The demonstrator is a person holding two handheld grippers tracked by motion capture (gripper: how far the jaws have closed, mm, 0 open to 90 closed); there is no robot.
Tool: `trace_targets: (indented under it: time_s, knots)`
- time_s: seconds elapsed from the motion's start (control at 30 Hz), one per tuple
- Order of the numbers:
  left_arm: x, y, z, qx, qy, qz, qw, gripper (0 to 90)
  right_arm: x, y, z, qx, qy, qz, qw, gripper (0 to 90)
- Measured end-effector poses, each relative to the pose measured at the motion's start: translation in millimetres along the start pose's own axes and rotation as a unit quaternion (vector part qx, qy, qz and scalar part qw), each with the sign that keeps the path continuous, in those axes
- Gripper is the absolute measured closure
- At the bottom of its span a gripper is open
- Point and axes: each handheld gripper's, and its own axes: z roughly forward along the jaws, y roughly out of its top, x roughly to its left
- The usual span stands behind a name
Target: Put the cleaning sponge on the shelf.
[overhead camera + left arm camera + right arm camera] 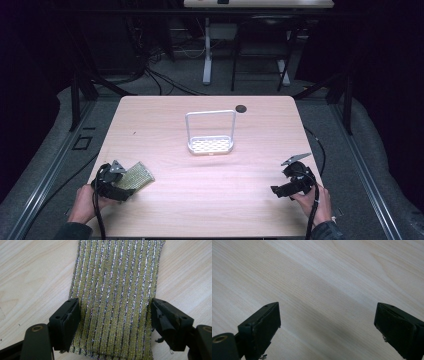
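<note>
Left gripper (113,322) straddles the sponge (116,290), pads at both long edges; long axis runs away. Right gripper (327,325) gapes empty, far right.

Readable text, labels, brands, numbers, signs: none found in any view.
</note>
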Motion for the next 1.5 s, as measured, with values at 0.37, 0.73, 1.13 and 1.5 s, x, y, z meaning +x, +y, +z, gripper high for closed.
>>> trace_targets:
  time_s: [0.37,0.73,1.13,1.5]
  knots:
    - [-1.0,0.9,1.1,0.004,0.0,0.001,1.0,31.3,1.5,0.3,-0.3,-0.002,-0.001,-0.002,1.0,6.7]
    - [-1.1,1.7,1.3,0.002,0.003,-0.016,0.9999,42.4,3.1,0.7,-1.0,-0.003,-0.002,-0.005,1.0,7.0]
    - [-0.7,-0.3,0.7,-0.009,0.029,-0.019,0.9994,60.1,2.6,0.7,-1.6,-0.005,-0.002,-0.007,1.0,7.6]
    - [-2.8,0.4,-5.2,-0.019,0.048,-0.017,0.9985,62.7,1.5,0.7,-2.8,-0.01,-0.006,-0.005,0.9999,7.7]
